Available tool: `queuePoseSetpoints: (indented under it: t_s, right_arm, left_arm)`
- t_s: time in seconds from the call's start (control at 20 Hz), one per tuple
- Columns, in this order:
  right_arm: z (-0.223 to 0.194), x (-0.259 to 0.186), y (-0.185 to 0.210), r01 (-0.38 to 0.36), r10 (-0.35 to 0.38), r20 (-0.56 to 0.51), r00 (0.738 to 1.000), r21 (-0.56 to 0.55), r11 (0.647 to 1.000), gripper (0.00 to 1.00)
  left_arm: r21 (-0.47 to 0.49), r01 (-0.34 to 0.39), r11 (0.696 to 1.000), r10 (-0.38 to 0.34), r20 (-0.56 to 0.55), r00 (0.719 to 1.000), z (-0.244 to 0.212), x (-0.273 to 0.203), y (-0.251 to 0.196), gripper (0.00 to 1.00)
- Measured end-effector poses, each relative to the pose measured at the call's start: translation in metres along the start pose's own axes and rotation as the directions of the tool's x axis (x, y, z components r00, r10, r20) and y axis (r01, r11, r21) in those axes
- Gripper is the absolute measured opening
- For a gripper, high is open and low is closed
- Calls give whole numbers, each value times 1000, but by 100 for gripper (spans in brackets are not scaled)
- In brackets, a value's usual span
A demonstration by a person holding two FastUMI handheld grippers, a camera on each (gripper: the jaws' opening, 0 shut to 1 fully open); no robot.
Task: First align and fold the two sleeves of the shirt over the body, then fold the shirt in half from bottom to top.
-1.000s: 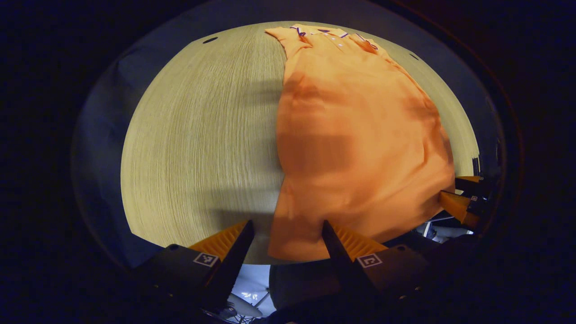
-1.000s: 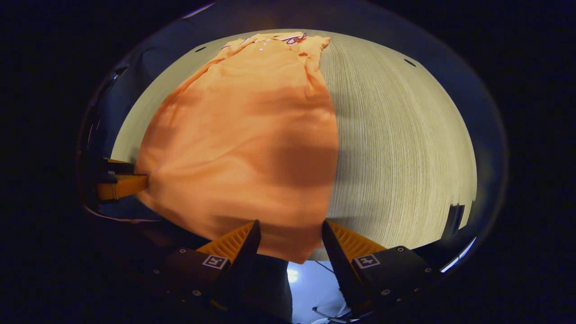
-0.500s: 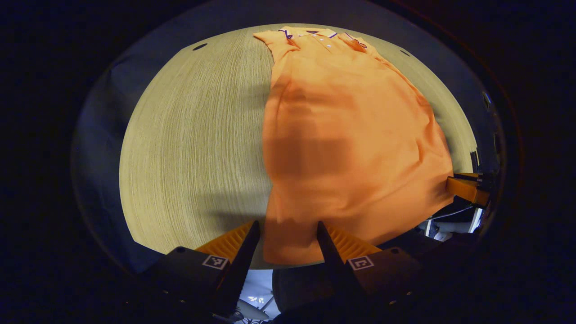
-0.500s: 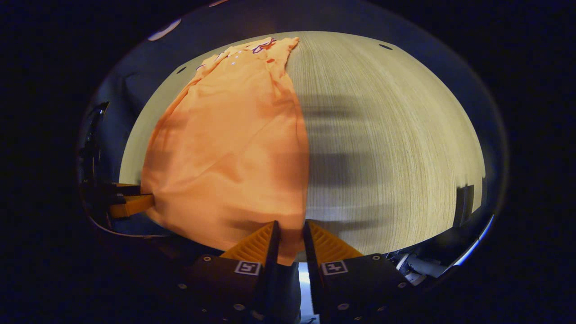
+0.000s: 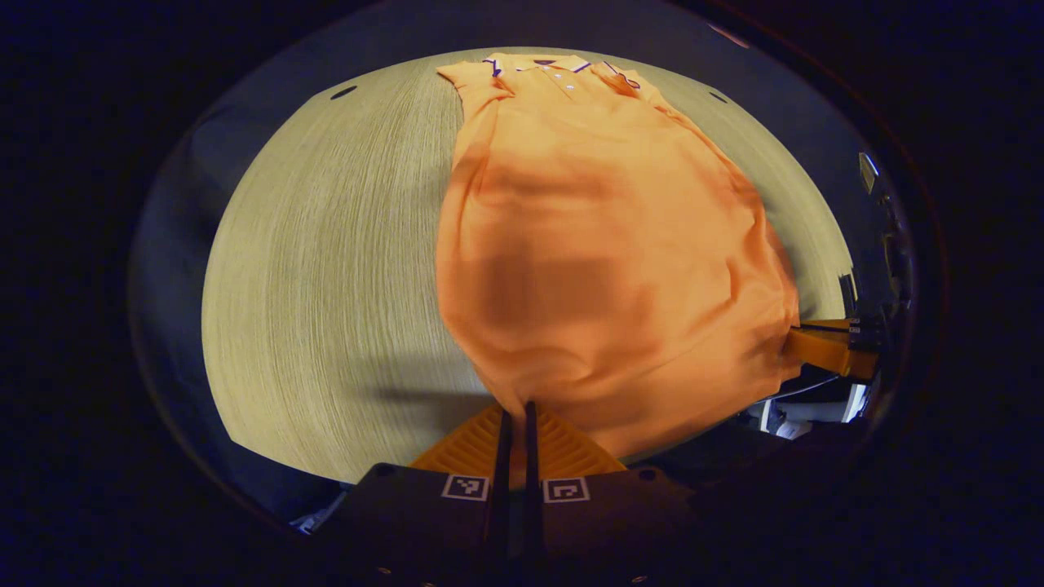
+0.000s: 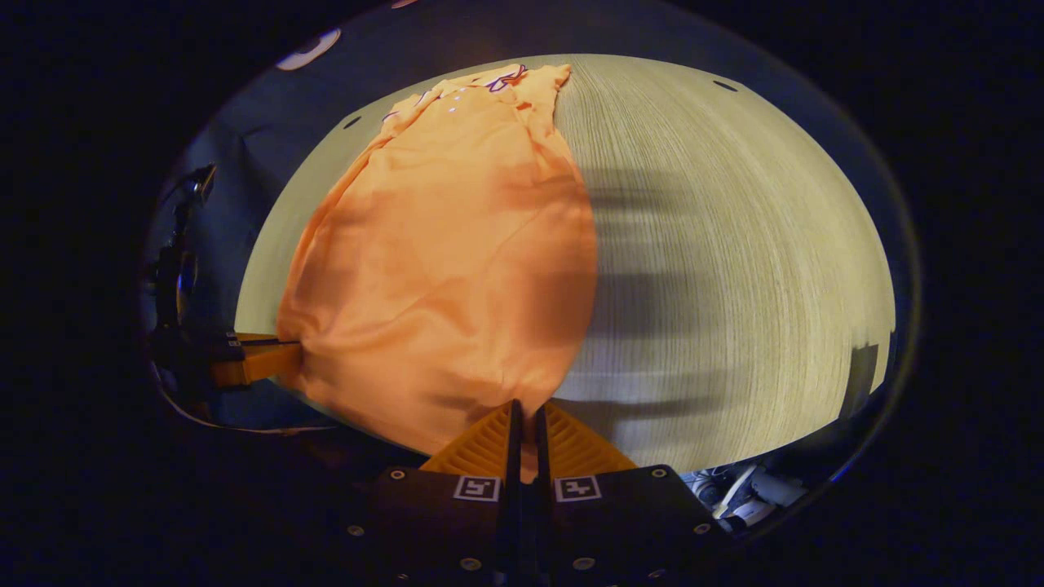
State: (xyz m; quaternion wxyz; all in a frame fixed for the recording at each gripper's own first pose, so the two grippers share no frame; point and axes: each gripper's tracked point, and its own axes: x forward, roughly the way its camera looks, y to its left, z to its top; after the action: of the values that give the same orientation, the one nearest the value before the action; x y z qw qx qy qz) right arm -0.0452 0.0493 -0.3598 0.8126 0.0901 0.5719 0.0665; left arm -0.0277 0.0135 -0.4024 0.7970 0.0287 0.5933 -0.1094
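Observation:
An orange polo shirt lies lengthwise on the wooden table, collar at the far end and both sleeves folded in over the body. My left gripper is shut on the shirt's near-left hem corner. In the right gripper view the same shirt stretches away from me, and my right gripper is shut on the near-right hem corner. The hem bunches slightly at both grips. The right gripper also shows at the far right of the left gripper view, and the left gripper at the far left of the right gripper view.
Bare wood spreads to the right of the shirt in the right gripper view and to its left in the left gripper view. The table's near edge runs just below the hem. Dark booth cloth rings the table.
Both grippers moved onto the hem corners and went from open to shut on the cloth, the right one first. The hem has puckered and lifted a little at each grip.

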Motion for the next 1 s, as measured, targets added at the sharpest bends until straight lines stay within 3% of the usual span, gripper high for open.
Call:
queuePoseSetpoints:
  t_s: [0.05,0.1,0.15,0.25,0.35,0.5,0.6,0.8,1.0]
  right_arm:
    - [-4,5,4,-50,50,0,999,46,998,3]
    - [-5,3,7,-92,93,-6,996,92,991,2]
    - [-4,5,7,-125,126,3,992,141,982,2]
    - [-3,4,7,-178,176,23,984,203,963,3]
    - [8,-3,18,-280,269,77,960,260,924,2]
    - [25,-6,21,-363,340,128,932,316,877,3]
    - [41,-16,29,-432,394,180,901,325,841,2]
    - [55,-31,42,-510,467,211,859,276,815,2]
    - [83,-55,58,-621,560,274,782,267,737,2]
  left_arm:
    - [-8,10,1000,-10,3,1000,0,1,3,10]
    - [-45,7,999,-6,13,1000,0,3,2,10]
    - [-59,26,998,-25,12,1000,1,15,0,1]
    - [-82,41,996,-40,13,999,6,0,5,1]
    - [-93,56,994,-52,39,998,14,-9,5,1]
    - [-94,73,993,-66,78,995,31,-18,1,1]
    - [-87,72,994,-63,99,993,40,-22,1,2]
    - [-75,91,993,-78,153,985,58,-35,-7,1]
    - [-82,100,992,-78,230,970,85,-54,-7,1]
